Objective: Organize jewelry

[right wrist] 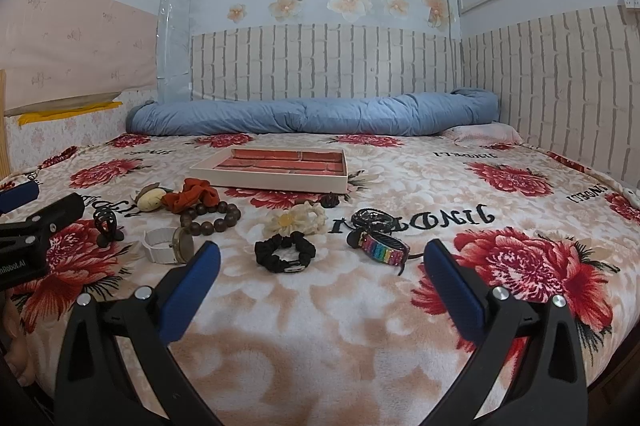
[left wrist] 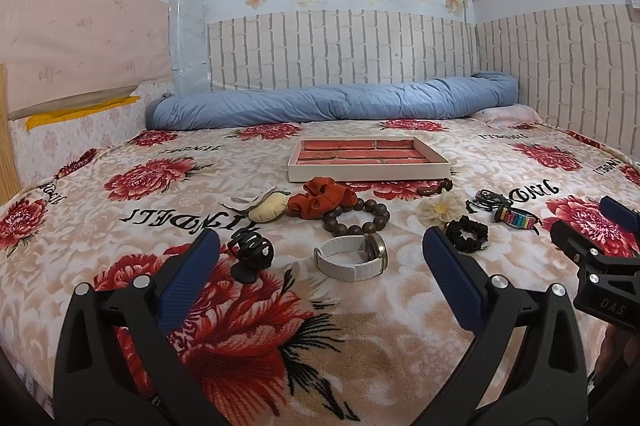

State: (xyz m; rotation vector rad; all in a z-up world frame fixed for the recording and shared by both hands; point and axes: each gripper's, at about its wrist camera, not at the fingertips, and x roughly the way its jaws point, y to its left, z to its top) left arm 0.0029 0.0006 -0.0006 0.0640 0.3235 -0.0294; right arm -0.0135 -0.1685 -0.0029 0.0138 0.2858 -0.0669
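Both grippers, left (left wrist: 320, 254) and right (right wrist: 322, 262), hover with jaws apart over the bed (right wrist: 320, 326); jewelry lies near tray (left wrist: 368, 172).

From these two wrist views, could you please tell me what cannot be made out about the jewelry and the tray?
- Tray floor: in both views the near wall hides its front strip.
- Watch face: edge-on in both views, dial unreadable.
- Dark piece beside the tray: too small to identify in either view.
- Black cords: tangled, count unclear in either view.
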